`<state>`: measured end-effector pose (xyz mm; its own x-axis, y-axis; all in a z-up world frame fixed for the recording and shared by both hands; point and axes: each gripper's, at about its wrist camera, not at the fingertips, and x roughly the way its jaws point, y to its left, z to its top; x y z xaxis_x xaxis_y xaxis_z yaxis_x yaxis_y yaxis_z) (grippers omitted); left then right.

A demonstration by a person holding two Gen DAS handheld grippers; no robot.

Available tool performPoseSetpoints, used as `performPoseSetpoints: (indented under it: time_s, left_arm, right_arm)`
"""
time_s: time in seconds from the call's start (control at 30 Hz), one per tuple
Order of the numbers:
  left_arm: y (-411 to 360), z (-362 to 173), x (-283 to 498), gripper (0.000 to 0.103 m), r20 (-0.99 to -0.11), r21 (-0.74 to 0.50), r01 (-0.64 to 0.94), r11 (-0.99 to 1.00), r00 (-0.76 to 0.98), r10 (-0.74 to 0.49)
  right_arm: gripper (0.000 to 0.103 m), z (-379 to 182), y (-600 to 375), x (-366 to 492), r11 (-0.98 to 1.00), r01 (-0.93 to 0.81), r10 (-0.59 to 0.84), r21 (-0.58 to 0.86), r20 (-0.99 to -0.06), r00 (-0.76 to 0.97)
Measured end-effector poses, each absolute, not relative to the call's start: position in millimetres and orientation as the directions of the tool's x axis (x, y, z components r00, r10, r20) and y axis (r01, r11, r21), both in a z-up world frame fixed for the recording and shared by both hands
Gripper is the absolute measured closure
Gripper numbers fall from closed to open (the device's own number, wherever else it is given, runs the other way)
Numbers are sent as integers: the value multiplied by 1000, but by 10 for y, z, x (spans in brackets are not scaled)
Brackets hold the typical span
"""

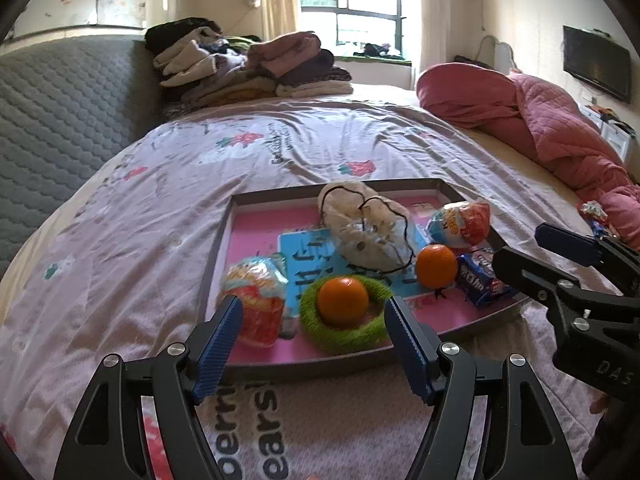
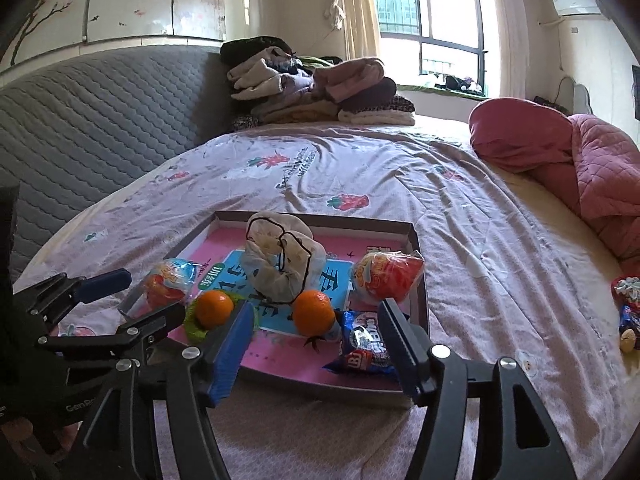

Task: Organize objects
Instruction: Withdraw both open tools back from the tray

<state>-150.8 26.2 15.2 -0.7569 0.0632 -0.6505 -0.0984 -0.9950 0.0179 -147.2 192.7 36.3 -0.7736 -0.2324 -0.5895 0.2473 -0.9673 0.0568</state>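
a shallow tray [image 1: 224, 236] lies on the bed sheet [image 1: 160, 184]. near its front edge an orange [image 1: 343, 300] sits in a green knitted ring [image 1: 344, 334], a second orange [image 1: 436, 266] lies toward the right edge, and a blue snack packet [image 2: 362, 350] lies at the front right corner. the left gripper [image 1: 314, 312] and right gripper [image 2: 316, 320] both hang over the front edge, jaws spread wide, holding nothing.

I'm in a lived-in home bedroom: a bed [image 1: 280, 152] with printed sheet, a grey quilted headboard [image 1: 60, 120], folded clothes [image 1: 248, 68] stacked at its far edge, a curtained window [image 1: 352, 0], a wall-mounted television [image 1: 596, 64].
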Motion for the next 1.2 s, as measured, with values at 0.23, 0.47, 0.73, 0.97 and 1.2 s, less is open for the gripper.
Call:
performPoseSetpoints:
  time_s: [0.23,0.47,0.73,0.97,1.2]
  left_arm:
    - [158,155,-1374,28,-639,17,-43,-999,-769,22]
    - [101,100,-1301,28,-655,16,-37,-999,-755,18]
    - [77,76,-1227,28,-659,27,-37,-999,-752,10]
    - [76,19,-1164,28,-657,36,-16,-999,-753,-12]
    - [31,13,-1142,28,-655,29,0,-1000,-756,-19]
  right_arm:
    - [35,326,1915,-1379,-970,228,-231,81,-595,-770]
    - [35,270,1895,-1297,-976,207,-204,64,-597,-776]
    - [35,234,1915,-1253,-982,175,-181,69,-592,-785]
    - [35,205,1919,-1211,-985,158,-172,75,-593,-787]
    - [35,184,1914,-1179,-985,155,-170,77,-595,-785]
